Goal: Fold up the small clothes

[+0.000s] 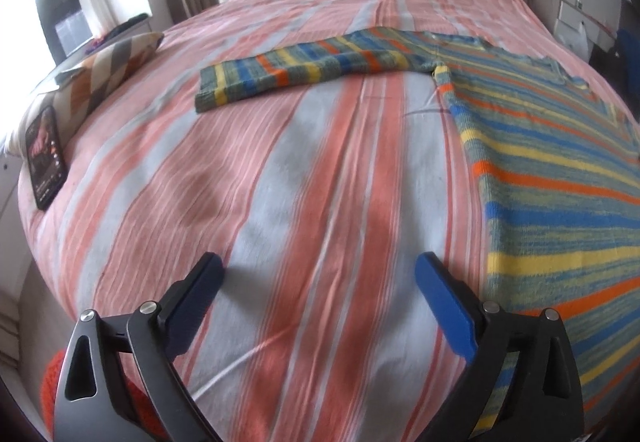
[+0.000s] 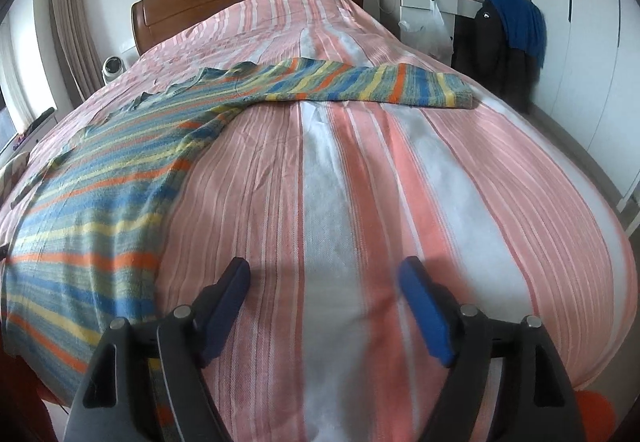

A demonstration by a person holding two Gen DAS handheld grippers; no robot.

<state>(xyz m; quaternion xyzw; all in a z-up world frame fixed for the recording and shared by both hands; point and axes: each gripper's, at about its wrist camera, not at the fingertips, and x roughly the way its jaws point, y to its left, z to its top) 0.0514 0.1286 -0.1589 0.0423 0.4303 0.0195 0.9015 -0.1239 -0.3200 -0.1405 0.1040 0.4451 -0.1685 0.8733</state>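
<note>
Both grippers' fingers (image 1: 444,306) (image 2: 424,314) stand apart and empty; striped sweater (image 1: 560,181) runs off-frame.

A wide stretch of bare striped bedspread (image 1: 320,169) lies open ahead of the left tool (image 1: 320,274), whose jaws stand apart with nothing between them. A striped knitted sweater (image 1: 560,169) lies flat along that tool's right side, one sleeve (image 1: 304,67) stretched across the bed farther on. A patterned cushion (image 1: 108,69) and a dark phone (image 1: 46,157) sit by the bed's left edge. Ahead of the right tool (image 2: 324,278), jaws also apart, the bedspread is bare; the other sleeve (image 2: 400,85) crosses beyond.
</note>
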